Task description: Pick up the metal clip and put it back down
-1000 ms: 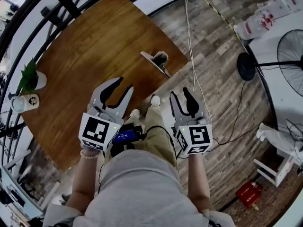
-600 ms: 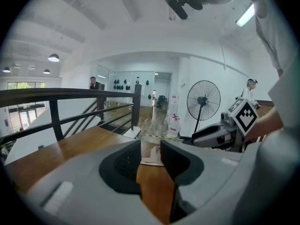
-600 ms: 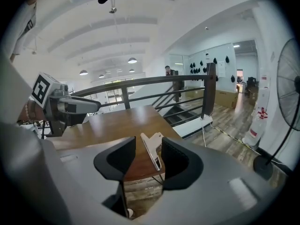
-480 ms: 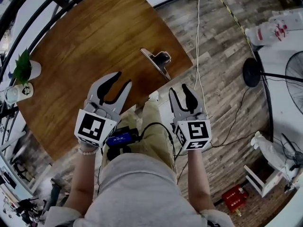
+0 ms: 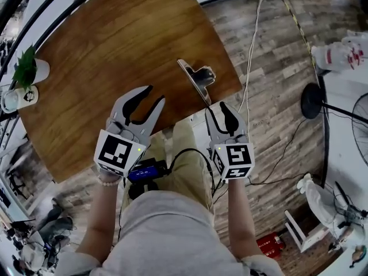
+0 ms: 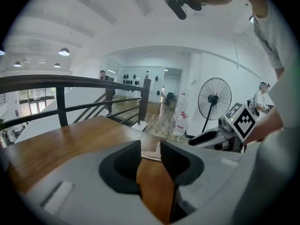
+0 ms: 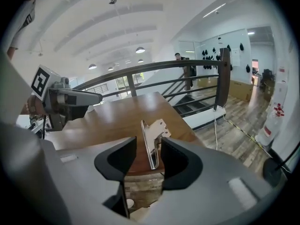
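Two tools are up and both are empty, so the question is simply which one the metal clip (image 5: 197, 80) lines up with, and that is the right tool (image 5: 218, 109). The clip rests on the wooden desk (image 5: 103, 56) close to its near right corner, just in from the edge, and its near end lies just ahead of the right tool's tips without touching them. Its long axis runs from far-left to near-right in the head view, close to the direction that tool points. In the right gripper view the flat plate stands on edge and is seen almost edge-on, framed in the moderate gap between the parted jaws, while those jaws hang off the desk over the floor. By my reading, a straight push forward would bring the jaws to either side of the plate with little turning of the wrist. The left tool (image 5: 154, 95) sits over the desk with its jaws equally parted and only bare wood between them; the clip lies off to its right and farther away, so it looks the poorer choice.
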`<state>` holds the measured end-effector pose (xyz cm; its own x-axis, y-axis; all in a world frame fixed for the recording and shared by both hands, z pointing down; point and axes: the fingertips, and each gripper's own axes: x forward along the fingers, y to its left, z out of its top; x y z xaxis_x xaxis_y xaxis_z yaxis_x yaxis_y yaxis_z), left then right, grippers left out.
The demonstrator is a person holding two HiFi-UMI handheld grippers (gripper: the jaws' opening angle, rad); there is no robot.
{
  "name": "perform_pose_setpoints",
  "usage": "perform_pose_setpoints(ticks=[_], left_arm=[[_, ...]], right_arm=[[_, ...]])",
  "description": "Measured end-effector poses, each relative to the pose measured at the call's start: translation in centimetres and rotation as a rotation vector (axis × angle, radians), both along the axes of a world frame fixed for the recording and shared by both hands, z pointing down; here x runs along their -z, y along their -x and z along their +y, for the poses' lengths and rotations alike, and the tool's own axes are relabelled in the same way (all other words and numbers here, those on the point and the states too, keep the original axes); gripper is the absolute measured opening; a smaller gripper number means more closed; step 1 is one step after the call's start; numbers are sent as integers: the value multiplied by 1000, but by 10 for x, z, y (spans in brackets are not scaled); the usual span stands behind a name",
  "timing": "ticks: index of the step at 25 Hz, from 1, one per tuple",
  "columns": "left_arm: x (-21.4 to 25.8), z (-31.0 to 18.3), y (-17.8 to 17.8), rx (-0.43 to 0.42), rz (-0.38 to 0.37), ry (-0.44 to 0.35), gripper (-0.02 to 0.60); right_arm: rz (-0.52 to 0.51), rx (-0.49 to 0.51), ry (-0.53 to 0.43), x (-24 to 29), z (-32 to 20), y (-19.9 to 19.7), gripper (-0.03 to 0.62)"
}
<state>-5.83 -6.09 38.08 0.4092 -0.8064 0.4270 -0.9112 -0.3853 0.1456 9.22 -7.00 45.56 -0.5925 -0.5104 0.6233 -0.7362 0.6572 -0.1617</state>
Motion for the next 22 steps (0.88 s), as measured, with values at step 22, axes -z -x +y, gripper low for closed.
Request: perform_pose_setpoints(ticks=[22], left_arm=[[-39,-10,12,100,10,66,118]], right_arm=[[122,146,112,-66,-11,28,157]])
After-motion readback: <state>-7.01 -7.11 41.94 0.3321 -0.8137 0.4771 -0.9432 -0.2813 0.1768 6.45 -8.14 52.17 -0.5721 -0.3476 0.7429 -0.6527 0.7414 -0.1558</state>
